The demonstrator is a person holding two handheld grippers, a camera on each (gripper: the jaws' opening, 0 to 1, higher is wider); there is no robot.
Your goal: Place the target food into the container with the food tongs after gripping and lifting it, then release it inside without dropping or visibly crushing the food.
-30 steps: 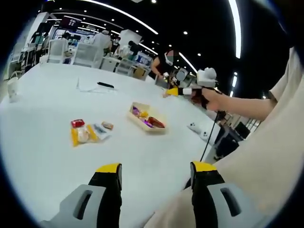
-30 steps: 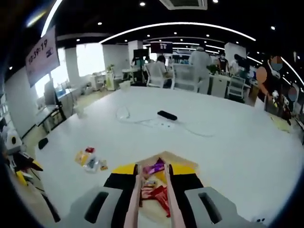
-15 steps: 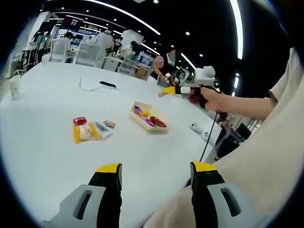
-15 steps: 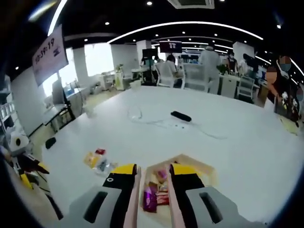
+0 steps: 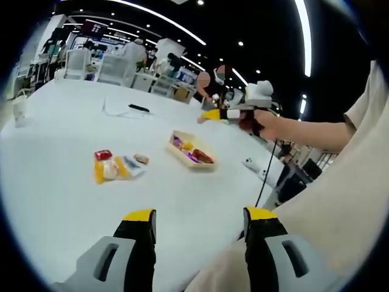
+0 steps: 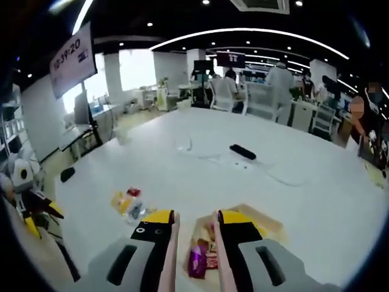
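Left gripper view: left tongs at bottom centre, jaws wide apart, nothing between them, over the white worktop. Container, a shallow tan tray, sits mid-frame, slightly right of centre, with colourful wrapped snacks inside. A small pile of loose food packets lies on the worktop to its left, well apart from the container. Right tongs come in from the right, upper centre, held in a person's hand, hovering above and behind the container.

Right gripper view: right tongs at bottom centre, with two pinkish food-tong arms clamped between the yellow-tipped jaws. The arms stand narrowly apart, and nothing is visibly pinched at their tips. The container lies directly under and between them, a purple packet and red ones visible in the gap. The loose food packets sit left of the tongs, near but apart. A black remote-like object and a white cable lie further up the worktop. Seated and standing people are in the background.
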